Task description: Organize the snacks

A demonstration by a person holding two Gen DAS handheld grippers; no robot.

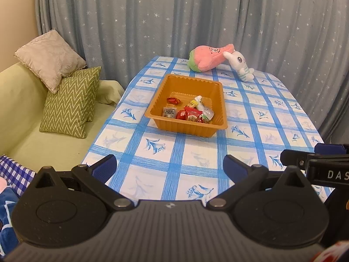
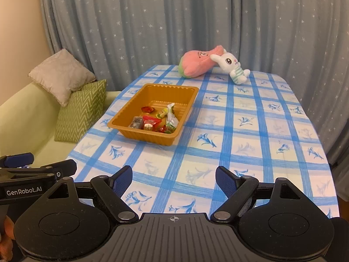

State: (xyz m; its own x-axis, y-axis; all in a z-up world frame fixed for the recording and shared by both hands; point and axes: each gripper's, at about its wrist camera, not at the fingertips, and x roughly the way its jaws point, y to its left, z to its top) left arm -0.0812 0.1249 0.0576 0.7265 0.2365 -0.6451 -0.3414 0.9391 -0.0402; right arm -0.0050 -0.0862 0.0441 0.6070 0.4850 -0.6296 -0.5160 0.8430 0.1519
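Note:
An orange plastic tray (image 1: 168,85) (image 2: 130,100) sits on the blue-checked table, left of its middle. Several wrapped snacks (image 1: 189,112) (image 2: 156,121) lie in the tray's near half: red, yellow, clear and dark wrappers. My left gripper (image 1: 170,167) is open and empty, held over the table's near edge, well short of the tray. My right gripper (image 2: 173,181) is open and empty, also near the front edge, right of the left one. Each gripper shows at the edge of the other's view.
A pink plush toy (image 1: 207,57) (image 2: 196,64) and a white rabbit plush (image 1: 241,65) (image 2: 233,66) lie at the table's far end. A green sofa (image 1: 19,113) with cushions (image 1: 69,102) stands left of the table. A starred curtain (image 1: 174,17) hangs behind.

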